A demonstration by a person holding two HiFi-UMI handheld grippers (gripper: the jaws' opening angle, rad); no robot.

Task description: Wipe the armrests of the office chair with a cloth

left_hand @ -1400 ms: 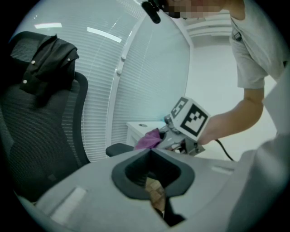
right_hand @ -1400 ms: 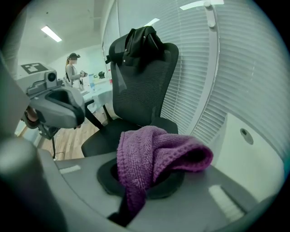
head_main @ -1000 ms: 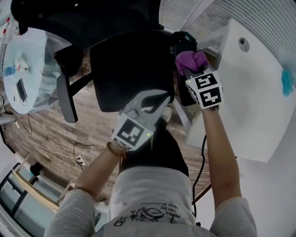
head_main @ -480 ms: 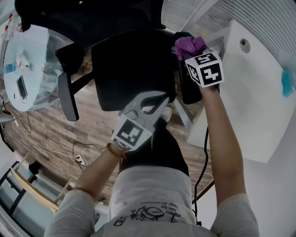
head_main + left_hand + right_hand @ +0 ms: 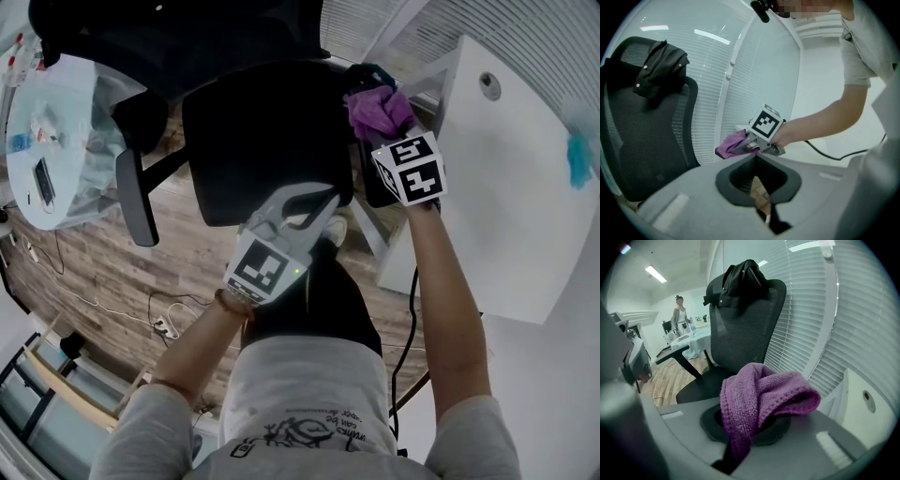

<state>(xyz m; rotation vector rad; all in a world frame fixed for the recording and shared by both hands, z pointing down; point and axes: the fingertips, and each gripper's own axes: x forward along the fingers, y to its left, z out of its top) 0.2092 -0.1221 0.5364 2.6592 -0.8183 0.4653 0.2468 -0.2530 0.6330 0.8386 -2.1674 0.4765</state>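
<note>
Purple microfibre cloth clamped in right gripper, over rear end of black padded armrest on right side of black mesh office chair; contact not certain. Probably mid-wipe on this armrest. Left gripper closed, empty, above chair's seat front. Next, likely: drag cloth along pad toward chair's front, then cross to grey-looking armrest on chair's left side.
</note>
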